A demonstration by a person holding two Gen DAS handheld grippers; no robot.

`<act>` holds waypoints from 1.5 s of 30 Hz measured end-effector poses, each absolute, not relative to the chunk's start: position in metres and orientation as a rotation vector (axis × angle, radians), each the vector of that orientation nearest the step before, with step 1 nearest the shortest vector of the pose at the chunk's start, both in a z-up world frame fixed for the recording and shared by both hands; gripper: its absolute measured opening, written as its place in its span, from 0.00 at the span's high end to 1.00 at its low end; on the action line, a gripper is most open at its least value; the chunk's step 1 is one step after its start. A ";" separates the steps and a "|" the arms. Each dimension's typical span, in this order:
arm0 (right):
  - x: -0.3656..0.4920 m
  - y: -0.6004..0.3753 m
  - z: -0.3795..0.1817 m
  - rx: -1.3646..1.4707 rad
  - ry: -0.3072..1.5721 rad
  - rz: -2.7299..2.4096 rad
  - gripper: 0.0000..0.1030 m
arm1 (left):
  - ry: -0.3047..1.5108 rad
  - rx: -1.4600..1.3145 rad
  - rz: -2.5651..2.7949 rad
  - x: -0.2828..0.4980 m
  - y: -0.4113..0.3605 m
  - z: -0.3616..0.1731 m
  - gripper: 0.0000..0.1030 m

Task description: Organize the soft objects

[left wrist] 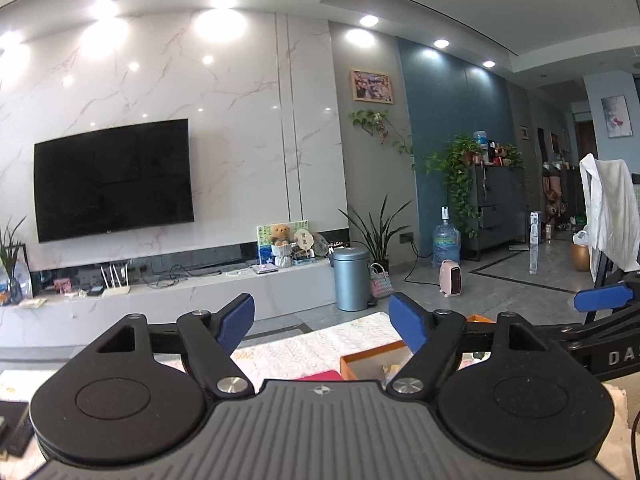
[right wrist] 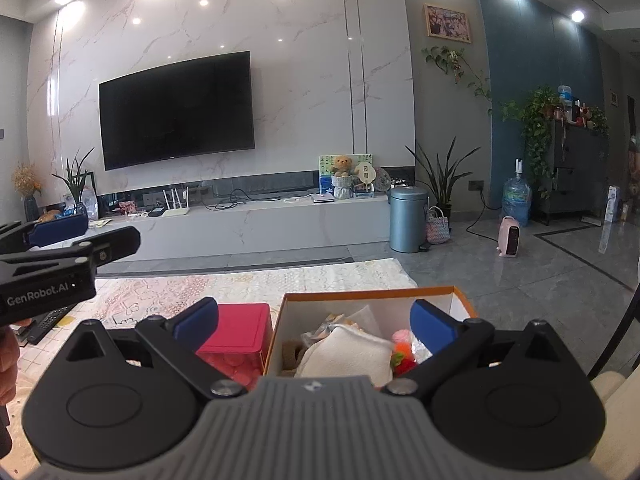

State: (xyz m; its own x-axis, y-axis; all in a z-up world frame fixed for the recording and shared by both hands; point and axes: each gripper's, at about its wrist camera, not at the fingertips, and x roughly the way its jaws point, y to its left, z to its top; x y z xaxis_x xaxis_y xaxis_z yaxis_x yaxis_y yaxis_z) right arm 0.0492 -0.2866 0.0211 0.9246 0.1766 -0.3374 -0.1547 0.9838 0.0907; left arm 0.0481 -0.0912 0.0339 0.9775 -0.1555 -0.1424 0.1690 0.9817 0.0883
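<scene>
Orange cardboard forms the open box [left wrist: 370, 362] seen low in the left wrist view, beside a red lidded box [left wrist: 322, 376] on the pale quilted mat [left wrist: 320, 344]; the left gripper [left wrist: 322, 326] is spread wide, nothing between its blue pads. In the right wrist view the orange box [right wrist: 464, 300] is filled with a folded white towel [right wrist: 348, 354], a pink and orange soft toy [right wrist: 402, 350] and wrapped items. The right gripper [right wrist: 316, 324] is released, empty, above the box's near edge. The left gripper [right wrist: 60, 232] intrudes at the left.

Glossy marble-look wall [right wrist: 300, 80], matt cardboard box [right wrist: 276, 332], fluffy white cloth [right wrist: 348, 354], perhaps quilted fabric mat [right wrist: 248, 284]
</scene>
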 end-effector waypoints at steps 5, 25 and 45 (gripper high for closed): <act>0.049 -0.279 -0.001 0.012 0.375 0.143 0.03 | 0.246 0.022 -0.133 0.057 -0.079 0.011 0.00; 0.068 -0.298 -0.076 0.101 0.456 0.066 0.03 | 0.436 0.013 -0.050 0.072 -0.085 -0.050 0.00; 0.066 -0.296 -0.080 0.091 0.445 0.046 0.03 | 0.468 -0.015 -0.023 0.069 -0.080 -0.054 0.00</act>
